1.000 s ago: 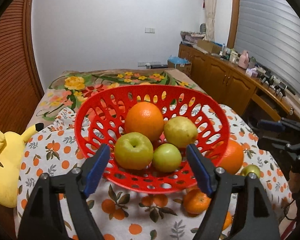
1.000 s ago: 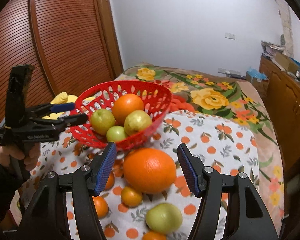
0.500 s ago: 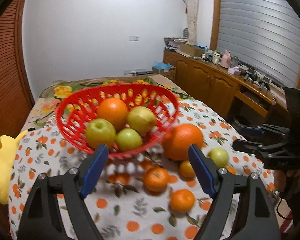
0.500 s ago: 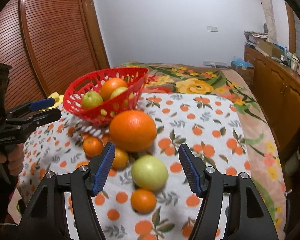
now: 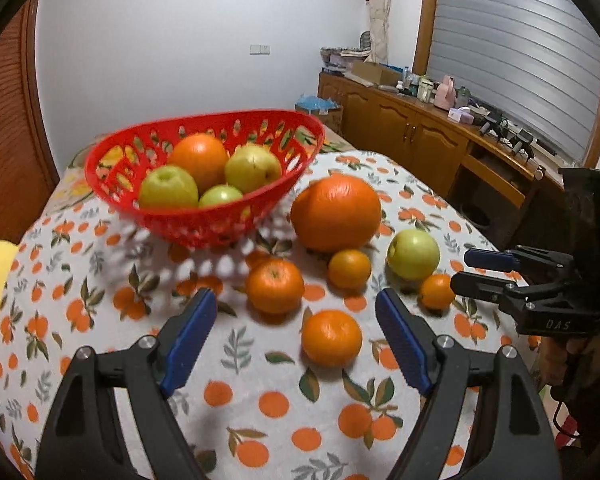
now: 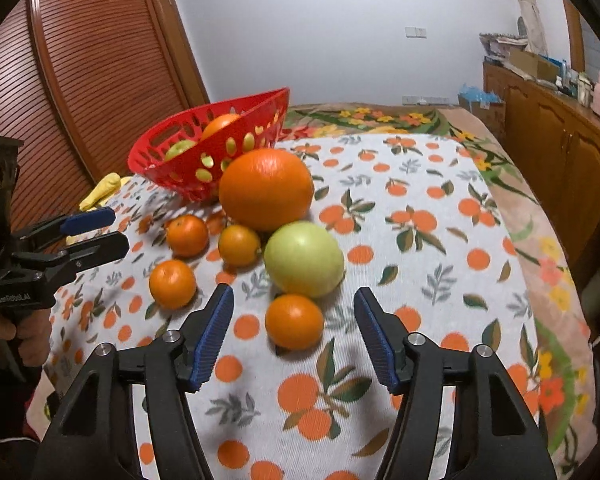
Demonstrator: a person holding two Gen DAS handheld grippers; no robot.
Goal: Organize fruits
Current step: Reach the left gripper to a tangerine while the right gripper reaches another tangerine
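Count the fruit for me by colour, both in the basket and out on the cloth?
Orange: 6, one in the basket and five on the cloth, among them the big orange.
Green or yellow-green: 4, three in the basket and one green apple on the cloth.
Total: 10.

A red perforated basket [image 5: 204, 216] near the table's far left corner holds one orange and three green fruits; beside it lie a big orange [image 5: 336, 212], a green apple [image 5: 413, 254] and four mandarins.

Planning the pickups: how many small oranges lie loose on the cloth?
4: one between the right gripper's fingers, one left, two before the big orange. None seems hidden.
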